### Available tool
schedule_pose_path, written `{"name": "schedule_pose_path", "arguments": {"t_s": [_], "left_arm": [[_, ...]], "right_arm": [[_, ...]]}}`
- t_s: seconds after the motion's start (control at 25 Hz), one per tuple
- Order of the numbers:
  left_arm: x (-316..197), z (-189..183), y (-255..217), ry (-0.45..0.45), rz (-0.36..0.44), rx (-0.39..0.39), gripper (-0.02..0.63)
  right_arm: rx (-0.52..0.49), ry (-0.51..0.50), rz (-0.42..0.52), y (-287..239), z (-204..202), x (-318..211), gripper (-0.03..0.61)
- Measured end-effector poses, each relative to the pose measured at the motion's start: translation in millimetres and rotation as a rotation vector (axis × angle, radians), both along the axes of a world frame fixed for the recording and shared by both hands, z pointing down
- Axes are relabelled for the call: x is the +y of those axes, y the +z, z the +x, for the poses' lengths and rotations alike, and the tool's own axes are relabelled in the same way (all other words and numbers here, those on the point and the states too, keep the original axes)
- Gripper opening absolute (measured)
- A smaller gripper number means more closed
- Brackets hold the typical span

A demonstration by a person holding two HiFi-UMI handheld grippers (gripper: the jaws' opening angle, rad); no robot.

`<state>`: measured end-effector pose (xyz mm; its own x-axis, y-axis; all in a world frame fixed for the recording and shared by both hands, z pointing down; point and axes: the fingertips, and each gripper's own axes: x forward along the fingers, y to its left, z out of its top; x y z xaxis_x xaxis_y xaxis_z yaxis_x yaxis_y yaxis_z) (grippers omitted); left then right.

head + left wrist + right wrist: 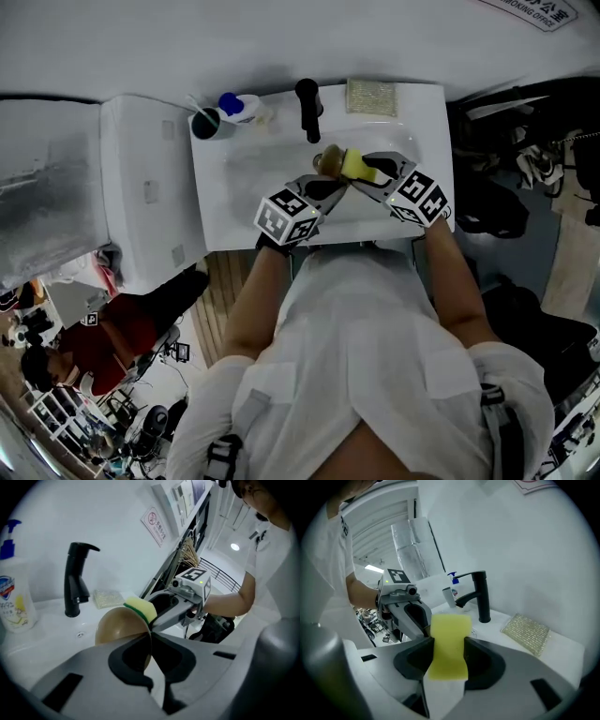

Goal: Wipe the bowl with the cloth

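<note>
Both hands are up over the sink [234,169], just in front of the black tap [307,105]. The left tongs [328,184] are pinched right down on the rim of the brown bowl [327,159], jaws all but together with only that thin wall between them. The bowl hangs tilted in the air above the basin. The right tongs [373,172] stand partly open, clamped across a yellow sponge [357,166] with a green scouring face. I can see no cloth as such, so the sponge looks to be doing that job. It sits right at the bowl's upper edge, touching it or very nearly.

Here's the worry: that's an edge grip on a smooth bowl. A firm shove from the sponge could swing the bowl round in those jaws or pop it free into the basin. The sponge is squeezed at its middle with plenty sticking out, so hard rubbing might fold it or drag it through the jaws. And the two tongs are close together; a careless stroke could knock one against the other.
</note>
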<state>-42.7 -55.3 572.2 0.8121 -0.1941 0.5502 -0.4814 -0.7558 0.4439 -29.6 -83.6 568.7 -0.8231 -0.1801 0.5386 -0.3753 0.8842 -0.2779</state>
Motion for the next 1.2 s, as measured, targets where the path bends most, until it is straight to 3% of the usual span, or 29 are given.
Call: {"name": "schedule_pose_path", "arguments": {"t_s": [0.2, 0.44, 0.76, 0.88, 1.04, 1.2], "left_arm": [[7.3, 9.9, -3.9, 0.101, 0.029, -0.015, 0.020], [-10.4, 4.1, 1.0, 0.029, 0.053, -0.059, 0.018], [9.9, 12.2, -6.3, 0.153, 0.050, -0.016, 0.020], [4.5, 9.8, -4.1, 0.119, 0.045, -0.018, 0.020], [-14.0, 4.4, -3.4, -0.013, 0.019, 0.012, 0.020], [-11.8, 8.8, -5.1, -0.015, -0.003, 0.039, 0.020]], "right_arm": [[-0.019, -0.019, -0.052, -1.9, 13.6, -3.2, 0.207], [-0.006, -0.097, -0.068, -5.4, 1.0, 13.8, 0.206], [0.023, -0.036, -0.097, -1.4, 18.5, -14.1, 0.207], [0.018, -0.038, -0.109, -2.7, 14.6, -12.5, 0.207], [0.012, -0.073, -0.086, -8.4, -0.6, 1.1, 0.207], [0.025, -0.024, -0.073, -6.4, 5.2, -12.5, 0.207]]}}
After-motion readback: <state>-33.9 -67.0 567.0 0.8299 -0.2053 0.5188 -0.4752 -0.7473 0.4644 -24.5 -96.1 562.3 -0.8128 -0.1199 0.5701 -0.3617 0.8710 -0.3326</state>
